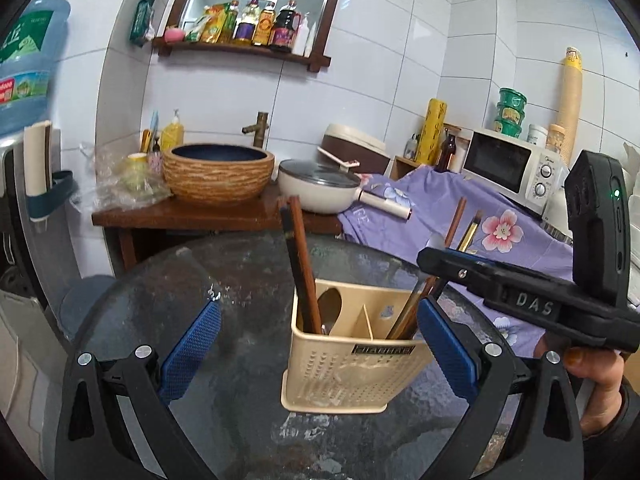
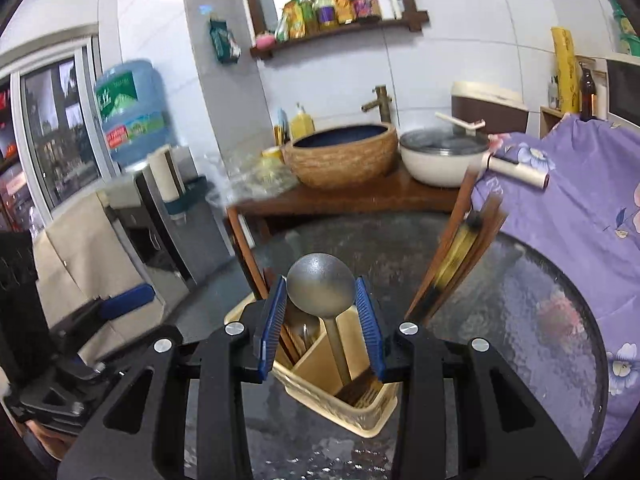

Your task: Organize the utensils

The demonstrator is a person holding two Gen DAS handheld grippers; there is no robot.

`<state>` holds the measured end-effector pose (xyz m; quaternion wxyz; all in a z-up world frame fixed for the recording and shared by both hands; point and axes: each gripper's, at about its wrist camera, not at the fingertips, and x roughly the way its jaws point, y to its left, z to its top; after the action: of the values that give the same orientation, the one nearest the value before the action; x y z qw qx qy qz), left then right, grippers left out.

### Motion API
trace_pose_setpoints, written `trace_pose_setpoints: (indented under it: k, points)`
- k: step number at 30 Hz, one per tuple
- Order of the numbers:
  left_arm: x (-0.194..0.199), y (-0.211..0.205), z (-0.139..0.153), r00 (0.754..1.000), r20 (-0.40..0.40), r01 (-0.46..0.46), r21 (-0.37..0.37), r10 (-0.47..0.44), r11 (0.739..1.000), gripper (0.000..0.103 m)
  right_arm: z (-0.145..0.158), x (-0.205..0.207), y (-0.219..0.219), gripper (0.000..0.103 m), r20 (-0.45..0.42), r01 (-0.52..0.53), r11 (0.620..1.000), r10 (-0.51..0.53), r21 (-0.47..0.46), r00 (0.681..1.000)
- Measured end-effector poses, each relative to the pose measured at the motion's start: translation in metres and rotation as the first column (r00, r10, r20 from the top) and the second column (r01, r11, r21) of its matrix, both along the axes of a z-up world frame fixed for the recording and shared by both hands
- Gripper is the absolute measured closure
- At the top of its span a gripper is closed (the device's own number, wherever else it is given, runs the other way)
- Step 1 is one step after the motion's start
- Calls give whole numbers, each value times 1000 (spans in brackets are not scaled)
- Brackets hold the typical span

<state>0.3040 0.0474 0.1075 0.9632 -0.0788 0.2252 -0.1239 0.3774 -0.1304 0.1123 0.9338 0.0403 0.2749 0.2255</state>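
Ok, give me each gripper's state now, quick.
Left gripper: open, empty, jaws either side of the beige plastic utensil holder.
Right gripper: shut on the round-bowled metal spoon.

We see white tiled walls [image 1: 360, 60], a wood-framed mirror [image 1: 256, 4] with a shelf of bottles [image 1: 256, 28], a basin [image 1: 218, 174] on a wooden stand [image 1: 180, 216], a water cooler [image 2: 132, 112], a microwave [image 1: 512, 168], and a round glass worktop [image 1: 160, 280].

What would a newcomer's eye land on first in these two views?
Probably the metal spoon, bowl up, between the right gripper pads directly over the beige utensil holder on the round glass table. Next, the chopsticks standing in the holder's compartments, and the purple flowered cloth draped behind.
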Motion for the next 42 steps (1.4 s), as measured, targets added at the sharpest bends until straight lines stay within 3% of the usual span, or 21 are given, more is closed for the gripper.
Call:
trace_pose_setpoints:
  k: [4, 11, 15, 19, 22, 24, 29, 33, 37, 42]
  points:
    - [-1, 7, -15, 999, -32, -11, -16, 10, 1000, 7, -22, 0, 8, 66, -11, 0, 999, -1, -43, 1000]
    - [-3, 17, -25, 998, -60, -22, -31, 20, 999, 7, -35, -5, 12, 66, 7, 22, 996, -22, -87, 1000]
    - [-8, 20, -26, 998, -61, -21, -35, 18, 999, 7, -22, -16, 5, 55, 41, 33, 998, -31, -50, 999]
    - [-25, 23, -27, 999, -36, -38, -45, 37, 998, 7, -7, -53, -7, 39, 103, 80, 996, -76, -26, 992]
    - [-48, 25, -31, 998, -2, -55, -49, 55, 997, 7, -12, -89, -17, 29, 126, 101, 995, -98, -20, 987]
    - [-68, 22, -35, 996, 46, -75, -40, 76, 996, 7, -21, -111, -21, 16, 143, 100, 995, -96, -25, 985]
    - [-117, 9, -47, 987, 127, -101, 14, 99, 995, 7, -53, -168, -34, 12, 168, 129, 990, -118, -55, 979]
    - [-145, 2, -64, 986, 115, -123, 47, 117, 991, 6, -73, -202, -49, 7, 169, 172, 984, -162, -47, 972]
    - [-168, -2, -76, 986, 105, -146, 125, 133, 981, 6, -87, -237, -53, 6, 202, 193, 977, -171, -95, 964]
    - [-196, -4, -91, 986, 78, -153, 127, 144, 980, 6, -99, -264, -56, 6, 178, 153, 984, -134, -93, 975]
